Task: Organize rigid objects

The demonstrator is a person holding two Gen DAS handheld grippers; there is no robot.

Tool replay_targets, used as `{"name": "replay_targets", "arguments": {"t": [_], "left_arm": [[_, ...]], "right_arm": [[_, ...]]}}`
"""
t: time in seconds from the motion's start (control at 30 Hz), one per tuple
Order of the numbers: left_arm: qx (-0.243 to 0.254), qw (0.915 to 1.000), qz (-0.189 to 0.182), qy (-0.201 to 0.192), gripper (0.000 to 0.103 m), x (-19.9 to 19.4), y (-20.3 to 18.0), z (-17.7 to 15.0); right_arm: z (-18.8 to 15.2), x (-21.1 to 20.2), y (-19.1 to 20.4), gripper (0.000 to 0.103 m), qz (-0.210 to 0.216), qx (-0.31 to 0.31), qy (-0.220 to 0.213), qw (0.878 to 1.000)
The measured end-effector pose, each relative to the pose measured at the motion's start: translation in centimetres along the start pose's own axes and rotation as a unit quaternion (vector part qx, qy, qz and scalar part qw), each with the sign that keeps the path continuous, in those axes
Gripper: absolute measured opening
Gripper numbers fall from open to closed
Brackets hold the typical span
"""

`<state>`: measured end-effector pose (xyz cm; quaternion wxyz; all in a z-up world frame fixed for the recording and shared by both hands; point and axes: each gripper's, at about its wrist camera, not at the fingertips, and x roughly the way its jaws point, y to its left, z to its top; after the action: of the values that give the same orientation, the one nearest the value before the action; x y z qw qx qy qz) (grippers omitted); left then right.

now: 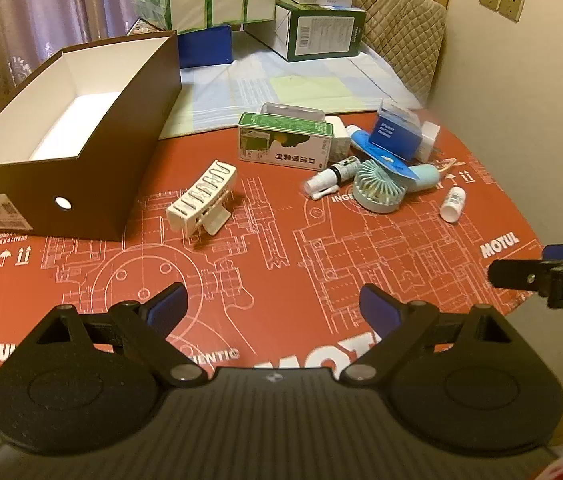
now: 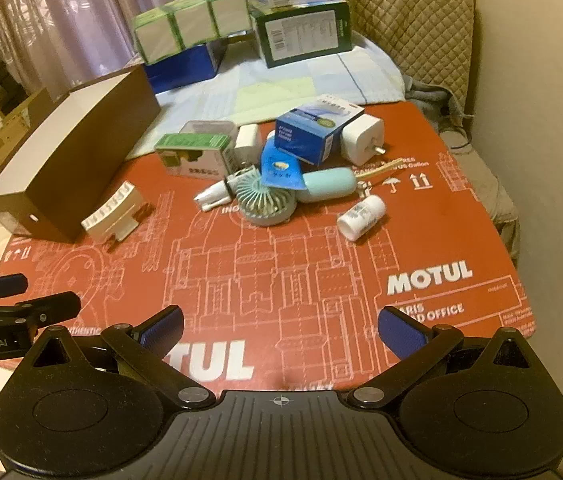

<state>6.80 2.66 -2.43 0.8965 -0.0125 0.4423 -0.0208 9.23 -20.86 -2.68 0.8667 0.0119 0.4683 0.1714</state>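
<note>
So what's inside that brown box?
The brown box looks empty: bare white walls and floor show in the left view. Its near wall hides the closest strip of floor.

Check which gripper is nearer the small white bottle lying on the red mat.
Right. The right gripper sits below the white bottle, slightly to its left. The left gripper is farther off toward the brown box side.

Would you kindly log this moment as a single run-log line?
left gripper: open, empty | right gripper: open, empty | brown box: empty | handheld fan, white bottle: loose on red mat
</note>
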Motion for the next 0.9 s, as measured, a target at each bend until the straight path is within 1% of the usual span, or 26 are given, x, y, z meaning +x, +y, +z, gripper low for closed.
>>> {"name": "replay_targets", "arguments": {"t": [0.17, 0.33, 0.43, 0.53, 0.7, 0.8, 0.9], "left_arm": [[0.011, 0.9999, 0.008, 0.002, 0.091, 1.8, 1.0, 1.1], [0.023, 0.9996, 0.013, -0.005, 0.090, 3.6, 2.3, 2.4], [0.039, 0.9990, 0.014, -0.013, 0.089, 4.6, 2.9, 3.0], [0.059, 0.9980, 0.013, -0.017, 0.085, 5.8, 3.2, 3.5], [0.079, 0.9966, 0.012, -0.022, 0.084, 7.5, 3.8, 4.5], [0.088, 0.9958, 0.014, -0.019, 0.081, 8.7, 4.0, 5.3], [0.092, 0.9956, 0.015, -0.014, 0.079, 10.0, 4.4, 6.1]], "right_arm": [[1.0, 1.2, -0.7, 0.101, -0.005, 0.007, -0.004, 1.000], [1.6, 2.3, -1.5, 0.101, -0.004, 0.018, -0.010, 1.000], [2.0, 3.0, -1.8, 0.101, -0.008, 0.021, -0.014, 1.000], [2.4, 3.7, -2.1, 0.101, -0.013, 0.023, -0.021, 0.999], [2.8, 4.8, -2.9, 0.101, -0.025, 0.037, -0.029, 0.999], [3.1, 5.3, -3.4, 0.101, -0.031, 0.046, -0.032, 0.998], [3.2, 5.6, -3.7, 0.098, -0.036, 0.053, -0.036, 0.997]]}}
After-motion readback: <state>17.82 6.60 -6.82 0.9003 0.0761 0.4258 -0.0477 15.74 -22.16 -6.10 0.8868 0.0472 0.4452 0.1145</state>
